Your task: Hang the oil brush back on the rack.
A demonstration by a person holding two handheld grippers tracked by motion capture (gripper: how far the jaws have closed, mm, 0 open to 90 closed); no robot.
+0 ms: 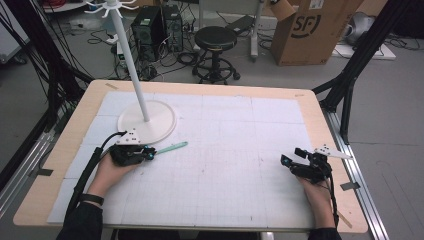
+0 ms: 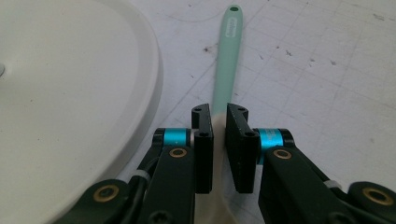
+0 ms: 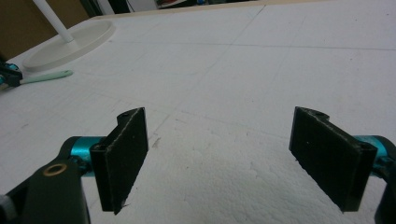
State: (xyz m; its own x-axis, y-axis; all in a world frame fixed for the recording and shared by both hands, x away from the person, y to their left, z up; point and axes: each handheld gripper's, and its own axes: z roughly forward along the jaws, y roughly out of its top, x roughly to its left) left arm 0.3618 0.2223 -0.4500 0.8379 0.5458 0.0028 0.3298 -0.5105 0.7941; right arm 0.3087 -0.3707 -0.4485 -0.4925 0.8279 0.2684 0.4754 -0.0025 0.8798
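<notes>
Left hand-held gripper clamps the mint spatula; right hand-held gripper jaws apart

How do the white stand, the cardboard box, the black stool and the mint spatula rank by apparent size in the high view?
1. Cardboard box and white stand: too close to rank, and the box sits farther from the camera.
2. Black stool.
3. Mint spatula, held in the left tool.
</notes>
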